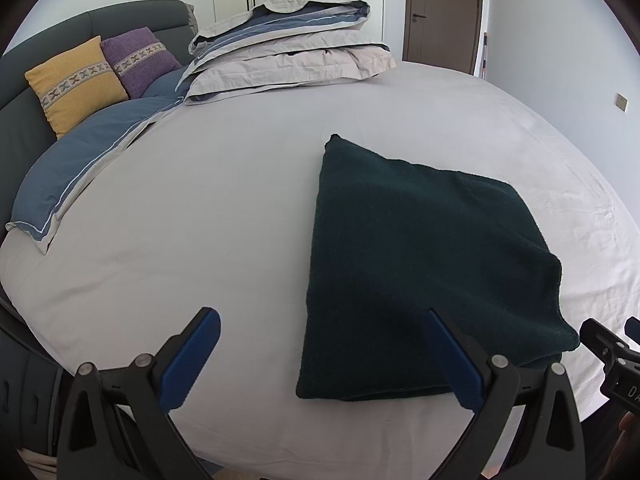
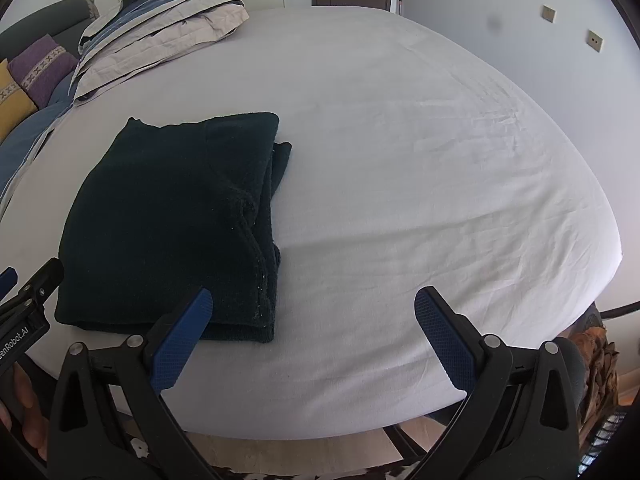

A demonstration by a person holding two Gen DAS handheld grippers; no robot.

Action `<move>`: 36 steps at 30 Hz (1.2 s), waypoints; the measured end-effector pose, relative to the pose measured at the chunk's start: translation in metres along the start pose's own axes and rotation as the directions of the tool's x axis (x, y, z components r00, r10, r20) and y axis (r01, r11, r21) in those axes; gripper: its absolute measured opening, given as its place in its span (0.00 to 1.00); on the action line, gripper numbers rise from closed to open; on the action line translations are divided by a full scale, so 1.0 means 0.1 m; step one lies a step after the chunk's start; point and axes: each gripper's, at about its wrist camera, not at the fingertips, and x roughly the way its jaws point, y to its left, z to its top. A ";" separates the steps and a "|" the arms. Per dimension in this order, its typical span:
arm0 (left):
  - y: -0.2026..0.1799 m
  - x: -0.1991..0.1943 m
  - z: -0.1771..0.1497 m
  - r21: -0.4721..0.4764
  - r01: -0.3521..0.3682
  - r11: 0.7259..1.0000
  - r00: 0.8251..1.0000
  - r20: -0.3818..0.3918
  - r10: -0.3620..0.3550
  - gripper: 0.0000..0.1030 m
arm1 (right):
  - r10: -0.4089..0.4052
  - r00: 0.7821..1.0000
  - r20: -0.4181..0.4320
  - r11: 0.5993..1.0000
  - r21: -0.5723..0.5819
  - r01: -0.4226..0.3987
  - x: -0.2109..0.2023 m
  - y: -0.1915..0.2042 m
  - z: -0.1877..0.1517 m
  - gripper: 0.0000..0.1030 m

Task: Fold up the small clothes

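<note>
Both grippers hang spread wide and empty above the near edge of the bed (image 2: 400,140): left gripper (image 1: 324,354), right gripper (image 2: 314,336). Between them, the dark green folded garment (image 2: 168,220) lies flat on the bed's sheet, well short of the folded duvet (image 1: 288,52) at the far side.

1. Left tool (image 1: 324,354) sits at the lower middle of its own view, blue pads (image 1: 192,360) spread wide, holding nothing.
2. Right tool (image 2: 314,338) sits at the bottom centre of its view, equally wide, empty.
3. Bare fingers (image 2: 24,404) show at the lower left edge.
</note>
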 end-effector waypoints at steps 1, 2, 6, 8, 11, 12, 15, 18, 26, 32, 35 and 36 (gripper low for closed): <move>0.00 0.00 0.00 0.001 0.000 1.000 1.000 0.000 0.000 1.00 | 0.001 1.000 0.000 1.000 -0.001 -0.001 0.00 0.00 0.00 1.00; 0.00 0.00 -0.01 0.001 0.000 1.000 1.000 0.000 0.000 1.00 | 0.000 1.000 0.000 1.000 0.000 0.000 0.00 0.00 0.00 1.00; 0.00 0.00 -0.01 0.002 0.000 1.000 1.000 0.000 0.000 1.00 | -0.002 1.000 0.006 1.000 -0.004 0.002 -0.02 0.02 0.00 1.00; -0.01 0.00 -0.01 0.002 0.000 1.000 1.000 0.000 0.000 1.00 | -0.004 1.000 0.008 1.000 -0.006 0.004 -0.03 0.02 0.00 1.00; -0.01 0.00 -0.01 0.002 -0.001 1.000 1.000 0.000 0.001 1.00 | -0.005 1.000 0.011 1.000 -0.005 0.005 -0.04 0.04 -0.01 1.00; -0.01 0.00 -0.01 0.002 0.000 1.000 1.000 0.000 0.000 1.00 | -0.005 1.000 0.011 1.000 -0.006 0.005 -0.04 0.04 -0.01 1.00; -0.01 0.00 -0.01 0.002 -0.001 1.000 1.000 0.000 0.001 1.00 | -0.007 1.000 0.014 1.000 -0.007 0.007 -0.05 0.04 0.00 1.00; -0.01 0.00 -0.01 0.002 0.000 1.000 1.000 0.000 0.000 1.00 | -0.008 1.000 0.016 1.000 -0.009 0.009 -0.07 0.05 -0.01 1.00; -0.02 0.00 -0.01 0.004 -0.001 1.000 1.000 0.000 0.001 1.00 | -0.009 1.000 0.018 1.000 -0.010 0.009 -0.08 0.05 -0.01 1.00; -0.02 0.01 -0.01 0.007 -0.002 1.000 1.000 0.001 0.002 1.00 | -0.009 1.000 0.020 1.000 -0.010 0.009 -0.09 0.05 -0.01 1.00; -0.03 0.02 -0.02 0.006 -0.003 1.000 1.000 0.000 0.003 1.00 | -0.008 1.000 0.019 1.000 -0.012 0.008 -0.09 0.06 -0.01 1.00; -0.03 0.02 -0.02 0.007 -0.003 1.000 1.000 0.000 0.003 1.00 | -0.008 1.000 0.019 1.000 -0.013 0.008 -0.10 0.06 -0.01 1.00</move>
